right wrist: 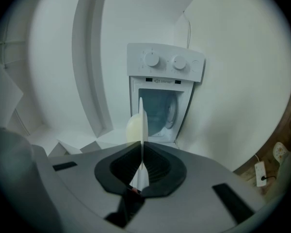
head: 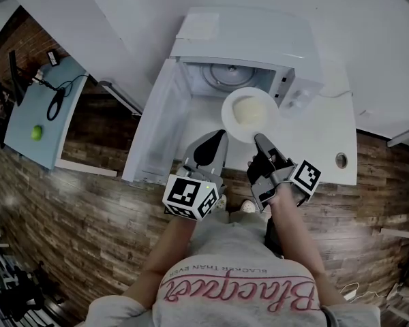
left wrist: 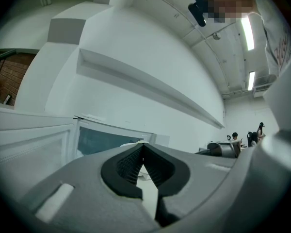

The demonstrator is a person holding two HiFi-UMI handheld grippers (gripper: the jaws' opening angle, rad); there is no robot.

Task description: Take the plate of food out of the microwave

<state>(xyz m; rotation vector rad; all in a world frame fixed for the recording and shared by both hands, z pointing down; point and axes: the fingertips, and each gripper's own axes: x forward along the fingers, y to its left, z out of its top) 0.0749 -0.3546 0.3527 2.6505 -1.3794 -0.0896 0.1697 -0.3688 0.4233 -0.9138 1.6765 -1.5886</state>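
Left tongs (head: 220,136) and right tongs (head: 259,139) both clamp the plate (head: 232,129) rim between them, open microwave (head: 211,36) just beyond.

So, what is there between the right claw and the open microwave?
The plate of pale food, which the right claw grips by its rim. The right gripper view shows it edge-on before the microwave.

Tiny green object (head: 35,133) on the side table (head: 49,148), unidentifiable.
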